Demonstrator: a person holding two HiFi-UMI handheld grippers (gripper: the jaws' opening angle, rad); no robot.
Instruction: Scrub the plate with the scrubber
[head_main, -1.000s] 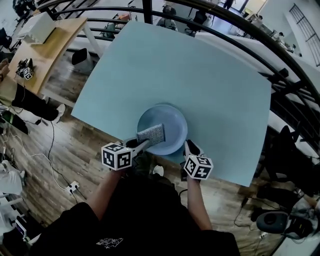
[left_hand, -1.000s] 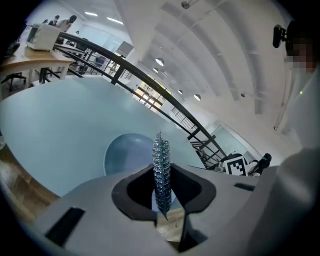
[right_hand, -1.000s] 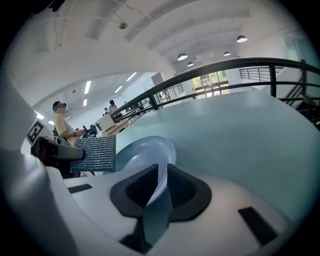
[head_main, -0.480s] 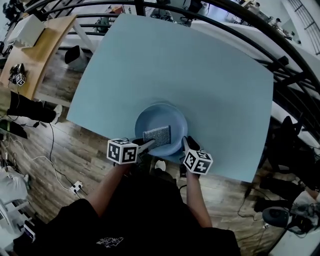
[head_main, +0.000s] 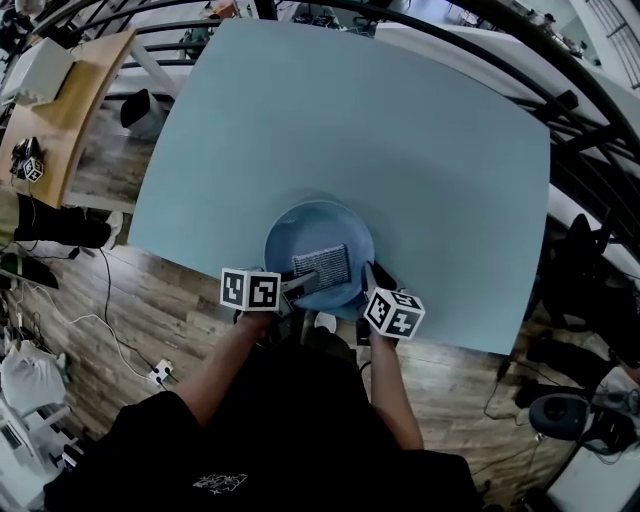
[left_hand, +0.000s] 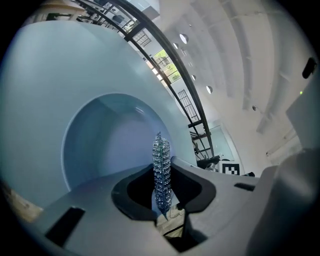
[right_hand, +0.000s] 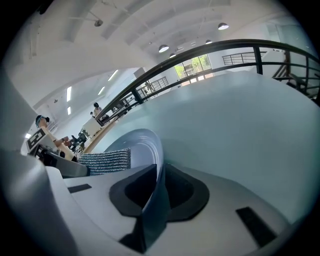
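The left gripper (head_main: 292, 284) is clamped on the near edge of the scrubber (head_main: 320, 264), a thin grey mesh pad lying flat on the floor of the blue plate (head_main: 300, 225). The left gripper view shows the pad edge-on, pinched between the jaws. The right gripper (head_main: 368, 281) is closed on the plate's near right rim, steadying it on the pale blue table (head_main: 420, 130), close to the table's near edge. The likeliest trouble is the grip on the pad: only a narrow strip appears to be held, so a hard push could fold the limp mesh or pull it out. The rim hold also looks shallow; if it slips, strokes toward the person could tip the plate or slide it off the edge.
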